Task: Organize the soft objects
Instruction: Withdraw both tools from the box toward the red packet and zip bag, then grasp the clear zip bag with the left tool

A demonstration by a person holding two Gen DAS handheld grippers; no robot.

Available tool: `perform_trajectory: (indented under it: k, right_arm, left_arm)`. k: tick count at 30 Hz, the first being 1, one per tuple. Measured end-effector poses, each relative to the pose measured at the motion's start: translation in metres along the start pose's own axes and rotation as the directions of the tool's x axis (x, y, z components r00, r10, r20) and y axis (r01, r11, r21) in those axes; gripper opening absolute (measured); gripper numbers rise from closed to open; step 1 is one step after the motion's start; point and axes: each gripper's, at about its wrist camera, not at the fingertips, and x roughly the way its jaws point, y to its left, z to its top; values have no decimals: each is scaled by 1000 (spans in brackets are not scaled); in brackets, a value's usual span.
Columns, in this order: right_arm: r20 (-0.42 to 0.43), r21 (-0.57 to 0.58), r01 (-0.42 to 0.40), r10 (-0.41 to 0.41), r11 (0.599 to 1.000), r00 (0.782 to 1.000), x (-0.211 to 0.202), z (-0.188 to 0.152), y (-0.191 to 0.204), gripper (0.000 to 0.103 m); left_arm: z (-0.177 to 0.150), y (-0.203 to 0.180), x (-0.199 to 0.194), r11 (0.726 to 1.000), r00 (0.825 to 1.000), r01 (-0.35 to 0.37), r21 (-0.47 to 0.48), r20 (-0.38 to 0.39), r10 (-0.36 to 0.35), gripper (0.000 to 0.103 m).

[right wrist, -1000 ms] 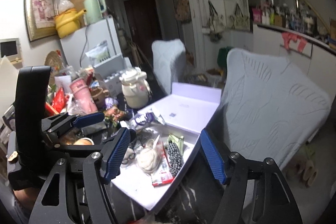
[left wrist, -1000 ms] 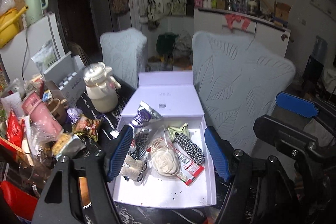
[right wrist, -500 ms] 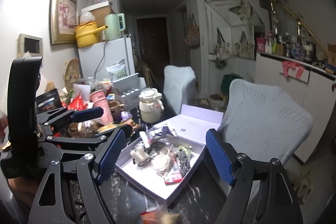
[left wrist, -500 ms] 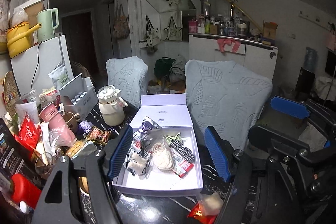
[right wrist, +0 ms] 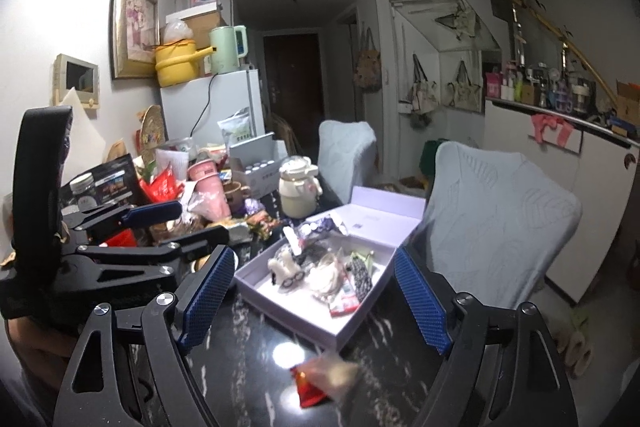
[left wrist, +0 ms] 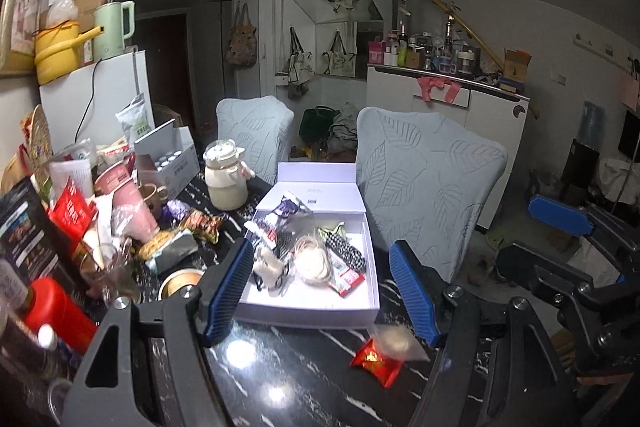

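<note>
An open lavender box [left wrist: 280,311] [right wrist: 296,323] lies on the black marble table. It holds soft items: a white plush toy [left wrist: 266,265] [right wrist: 286,269], a cream scrunchie in a clear bag [left wrist: 310,261], a checkered hair tie [left wrist: 346,251] [right wrist: 362,275] and a purple packet [left wrist: 290,207]. My left gripper [left wrist: 326,293] is open and empty, back from the box's near edge. My right gripper [right wrist: 316,301] is open and empty, above and in front of the box.
A red and clear snack packet [left wrist: 380,351] [right wrist: 320,375] lies on the table in front of the box. Cluttered cups, packets and a cream teapot [left wrist: 226,179] fill the left side. Two covered chairs [left wrist: 428,183] stand behind the table.
Both grippers have pulled back and up from the box, so more of the table and the red packet now show. Both stayed open.
</note>
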Motion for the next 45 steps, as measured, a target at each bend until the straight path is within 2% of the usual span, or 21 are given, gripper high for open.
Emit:
perform_trajectory:
  k: [9, 15, 25, 30, 37, 42, 45]
  right_arm:
    - [-69, 32, -9, 11, 999, 998, -4, -39, 5, 83]
    - [-124, 63, -16, 24, 998, 992, 3, -72, 5, 83]
    - [-240, 111, 19, 8, 994, 971, 22, -119, -8, 83]
    - [-294, 152, 31, 16, 988, 956, 32, -138, -21, 83]
    - [-349, 181, 78, -10, 980, 937, 45, -156, -50, 83]
    - [-351, 191, 120, -46, 974, 935, 47, -157, -74, 83]
    - [-350, 199, 134, -57, 971, 935, 49, -155, -89, 83]
  left_arm:
    - [-34, 4, -7, 1000, 998, -2, -28, -56, 0, 70]
    - [-64, 1, 4, 999, 990, 30, -34, -138, -35, 70]
    - [-103, -7, 35, 995, 963, 79, -58, -252, -91, 70]
    - [-117, -13, 54, 989, 943, 117, -90, -301, -139, 70]
    - [-117, -26, 78, 982, 929, 149, -116, -324, -179, 70]
    - [-108, -44, 101, 980, 923, 174, -96, -331, -196, 70]
    - [-104, -55, 121, 977, 911, 190, -98, -355, -212, 70]
